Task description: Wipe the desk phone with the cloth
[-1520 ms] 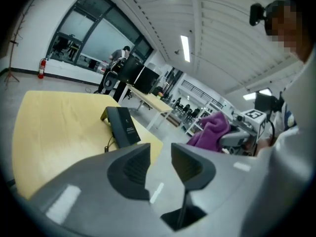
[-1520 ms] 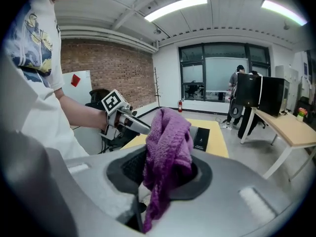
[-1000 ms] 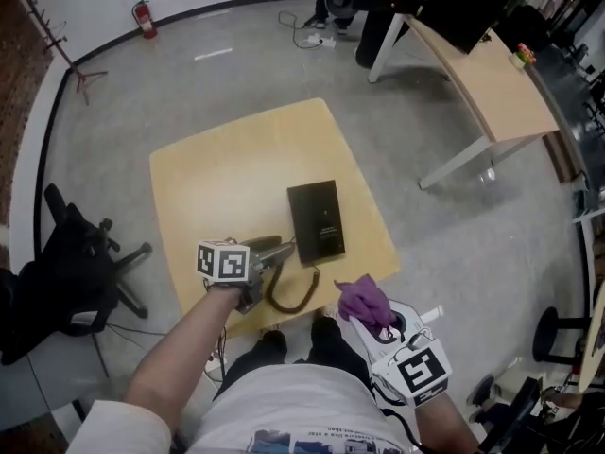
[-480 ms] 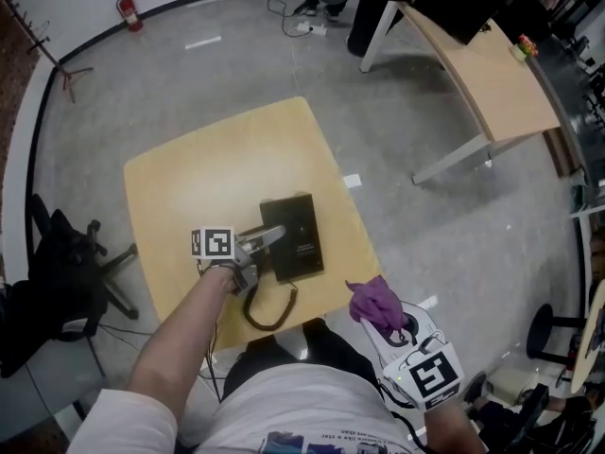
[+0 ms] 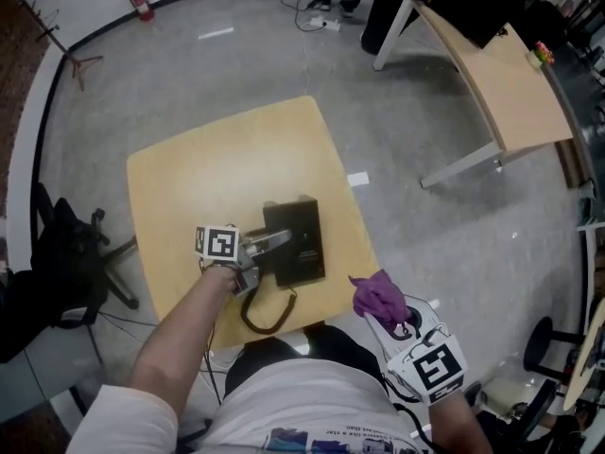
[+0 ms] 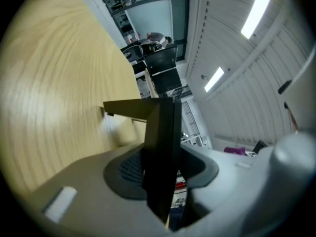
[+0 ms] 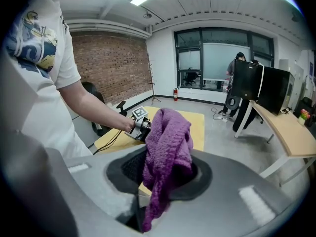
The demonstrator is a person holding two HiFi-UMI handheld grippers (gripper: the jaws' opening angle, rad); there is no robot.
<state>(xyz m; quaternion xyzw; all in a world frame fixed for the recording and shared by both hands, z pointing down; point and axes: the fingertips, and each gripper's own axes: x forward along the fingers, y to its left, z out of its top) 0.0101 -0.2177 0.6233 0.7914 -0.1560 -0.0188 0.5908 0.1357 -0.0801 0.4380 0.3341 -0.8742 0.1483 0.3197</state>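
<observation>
The black desk phone (image 5: pixel 301 244) lies near the front right of the yellow table (image 5: pixel 217 178), its coiled cord (image 5: pixel 269 315) looping toward me. My left gripper (image 5: pixel 274 240) reaches over the phone's left side. In the left gripper view the phone's dark edge (image 6: pixel 160 147) stands between the two pads; the jaws have just been closing and sit against it. My right gripper (image 5: pixel 389 320) hovers off the table's front right corner, shut on the purple cloth (image 5: pixel 378 296). The bunched cloth (image 7: pixel 168 147) hangs out of the jaws in the right gripper view.
A black office chair (image 5: pixel 66 253) stands left of the table. A second, longer desk (image 5: pixel 501 74) with white legs is at the upper right. A white scrap (image 5: pixel 357 179) lies on the grey floor beside the table. My legs are at the table's front edge.
My left gripper has moved from the phone's near left corner onto the phone's left side. The right gripper and its cloth have drifted slightly right, away from the table.
</observation>
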